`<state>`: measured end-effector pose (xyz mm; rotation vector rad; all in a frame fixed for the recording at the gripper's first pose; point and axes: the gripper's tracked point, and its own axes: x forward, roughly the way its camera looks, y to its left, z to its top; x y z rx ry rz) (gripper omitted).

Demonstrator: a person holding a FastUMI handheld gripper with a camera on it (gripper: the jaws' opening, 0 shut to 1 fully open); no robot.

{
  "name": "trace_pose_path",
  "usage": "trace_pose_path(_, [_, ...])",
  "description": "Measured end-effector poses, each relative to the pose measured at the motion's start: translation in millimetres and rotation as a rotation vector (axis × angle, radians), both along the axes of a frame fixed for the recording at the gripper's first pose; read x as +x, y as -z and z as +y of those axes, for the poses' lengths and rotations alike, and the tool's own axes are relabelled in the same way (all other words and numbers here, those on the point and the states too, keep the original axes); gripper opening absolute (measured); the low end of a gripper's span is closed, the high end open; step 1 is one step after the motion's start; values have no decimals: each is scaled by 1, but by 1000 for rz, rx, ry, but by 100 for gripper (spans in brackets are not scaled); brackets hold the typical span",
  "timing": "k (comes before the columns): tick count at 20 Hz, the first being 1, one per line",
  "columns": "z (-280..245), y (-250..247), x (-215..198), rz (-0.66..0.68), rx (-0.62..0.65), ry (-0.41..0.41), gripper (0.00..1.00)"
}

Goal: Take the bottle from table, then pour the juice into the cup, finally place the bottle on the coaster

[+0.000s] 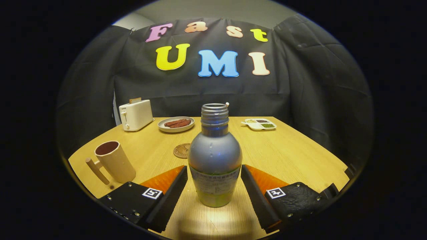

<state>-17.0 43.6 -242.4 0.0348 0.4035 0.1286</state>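
A grey, uncapped bottle [215, 156] with a pale label stands upright on the wooden table [287, 153], right between my two fingers. My gripper [214, 173] is open: the left finger [173, 190] and the right finger [255, 191] flank the bottle's lower body, each with a small gap to it. A beige cup [115, 161] with a wooden handle stands to the left, just beyond the left finger. A round brown coaster [182, 150] lies flat on the table behind the bottle, slightly to its left.
At the back left stands a white toaster [135, 115]. A plate with reddish strips of food [176, 124] lies beside it. A white divided dish [259, 124] with small portions sits at the back right. The table's edge curves close on both sides.
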Motion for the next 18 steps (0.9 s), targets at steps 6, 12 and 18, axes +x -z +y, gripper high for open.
trace_pose_path(6, [0, 15, -2, 37, 13, 13, 98])
trace_pose_path(12, [-1, 22, 1, 52, 17, 17, 91])
trace_pose_path(18, [4, 25, 7, 71, 7, -4, 79])
